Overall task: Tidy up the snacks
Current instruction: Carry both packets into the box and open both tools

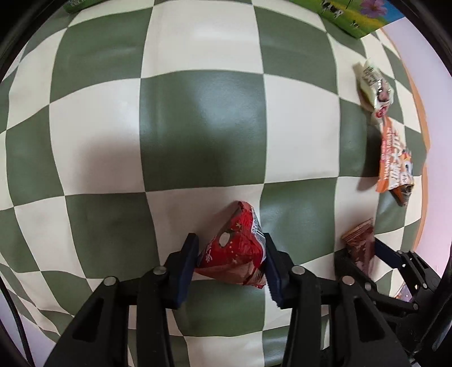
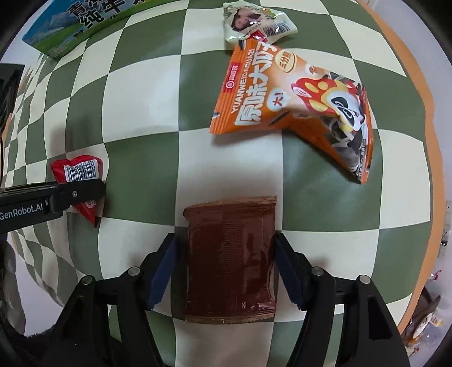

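In the left wrist view my left gripper [image 1: 230, 255] is shut on a small red snack packet [image 1: 236, 245], both blue pads pressing its sides just above the checkered cloth. The right wrist view shows the same red packet [image 2: 77, 172] under one black left finger [image 2: 82, 193]. My right gripper [image 2: 224, 268] points down over a flat brown packet [image 2: 230, 259] lying on the cloth. Its jaws straddle the packet: the right pad sits at the packet's edge and a narrow gap shows at the left pad. The brown packet [image 1: 358, 240] also shows at the lower right of the left wrist view.
An orange seed bag [image 2: 296, 93] and a white packet [image 2: 257, 22] lie beyond the brown packet. A blue-green milk carton box [image 2: 73, 25] stands at the back left. The green-and-white checkered cloth [image 1: 197, 127] ends at an orange table edge [image 2: 421, 113] on the right.
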